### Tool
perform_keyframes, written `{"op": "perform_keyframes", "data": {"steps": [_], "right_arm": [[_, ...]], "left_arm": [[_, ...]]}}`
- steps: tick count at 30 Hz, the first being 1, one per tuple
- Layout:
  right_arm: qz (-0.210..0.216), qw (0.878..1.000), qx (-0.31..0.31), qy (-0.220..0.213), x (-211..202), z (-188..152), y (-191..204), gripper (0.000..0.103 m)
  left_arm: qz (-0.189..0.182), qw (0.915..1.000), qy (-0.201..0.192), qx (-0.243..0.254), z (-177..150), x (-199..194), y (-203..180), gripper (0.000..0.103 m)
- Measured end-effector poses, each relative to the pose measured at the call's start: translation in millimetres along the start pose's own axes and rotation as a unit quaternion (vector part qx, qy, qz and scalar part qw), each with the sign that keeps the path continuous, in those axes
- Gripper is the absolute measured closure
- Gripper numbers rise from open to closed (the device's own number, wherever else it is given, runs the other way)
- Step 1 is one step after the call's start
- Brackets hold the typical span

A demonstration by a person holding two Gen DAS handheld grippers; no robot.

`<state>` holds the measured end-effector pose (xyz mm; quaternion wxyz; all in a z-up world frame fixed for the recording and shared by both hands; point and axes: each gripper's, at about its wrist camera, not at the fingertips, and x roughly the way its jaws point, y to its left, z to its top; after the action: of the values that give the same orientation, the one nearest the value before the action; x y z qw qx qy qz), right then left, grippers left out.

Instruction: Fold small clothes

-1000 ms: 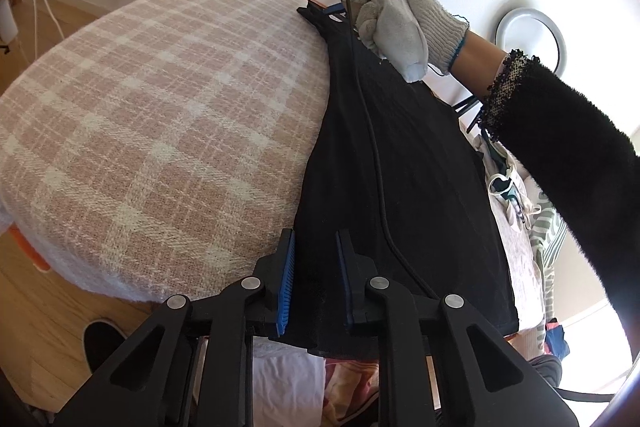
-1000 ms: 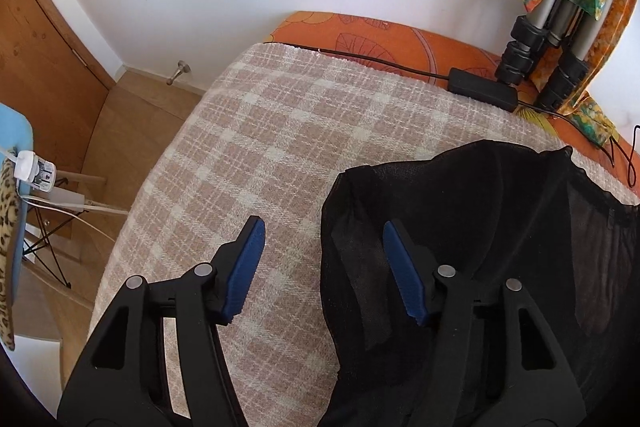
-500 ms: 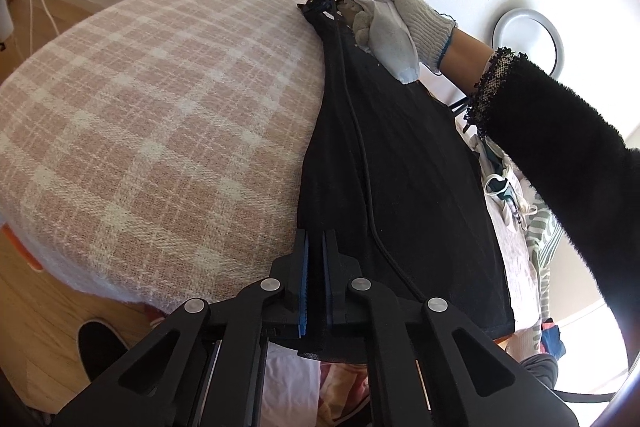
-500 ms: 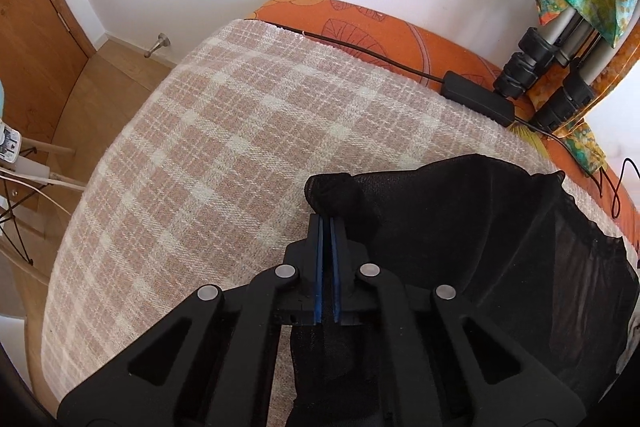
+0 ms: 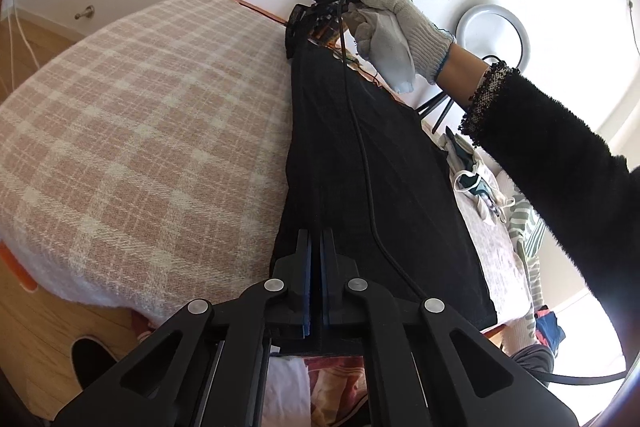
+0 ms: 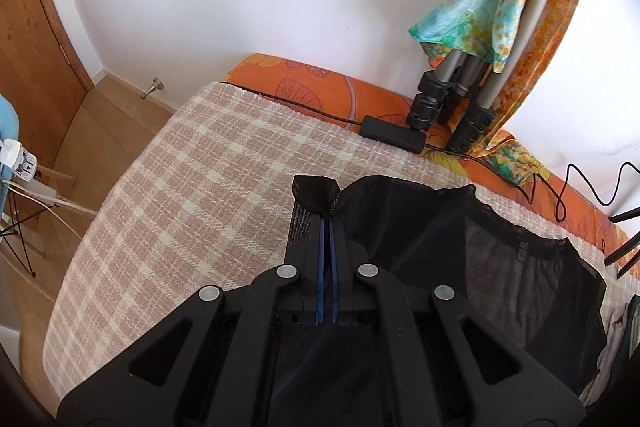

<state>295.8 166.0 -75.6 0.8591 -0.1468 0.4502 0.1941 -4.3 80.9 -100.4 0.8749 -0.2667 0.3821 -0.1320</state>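
A pink-and-cream checked woven blanket (image 5: 140,131) covers the bed. Along its right side lies the sheer black garment (image 5: 360,167), pulled into a long strip. At that strip's near end the left gripper (image 5: 315,239) has its blue-padded fingers pinched together on the fabric edge. At the far end the right gripper (image 6: 327,223), held by a white knit-gloved hand (image 5: 396,35), is likewise clamped on a bunched corner, lifted above the blanket.

Plaid-covered bed (image 6: 192,187) carries black garment (image 6: 500,267), power adapter (image 6: 390,133).
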Motion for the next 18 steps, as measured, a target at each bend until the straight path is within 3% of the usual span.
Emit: {"op": "perform_keyframes", "data": {"steps": [9,16,18], "right_arm": [[-0.037,0.998,0.049,-0.027,-42.2,-23.3,-72.4,0.1],[-0.082,0.994,0.076,-0.008,-31.3,-54.9,-130.1,0.1],[-0.079,0.994,0.078,-0.004,-25.1,-59.4,-138.1,0.1]], "left_arm": [[-0.037,0.9971,0.029,0.06,-2.7,27.4,-43.0,0.101],[-0.058,0.9919,0.075,0.085,-15.1,59.5,-69.3,0.101],[-0.057,0.9906,0.079,0.096,-17.6,63.3,-74.6,0.101]]}}
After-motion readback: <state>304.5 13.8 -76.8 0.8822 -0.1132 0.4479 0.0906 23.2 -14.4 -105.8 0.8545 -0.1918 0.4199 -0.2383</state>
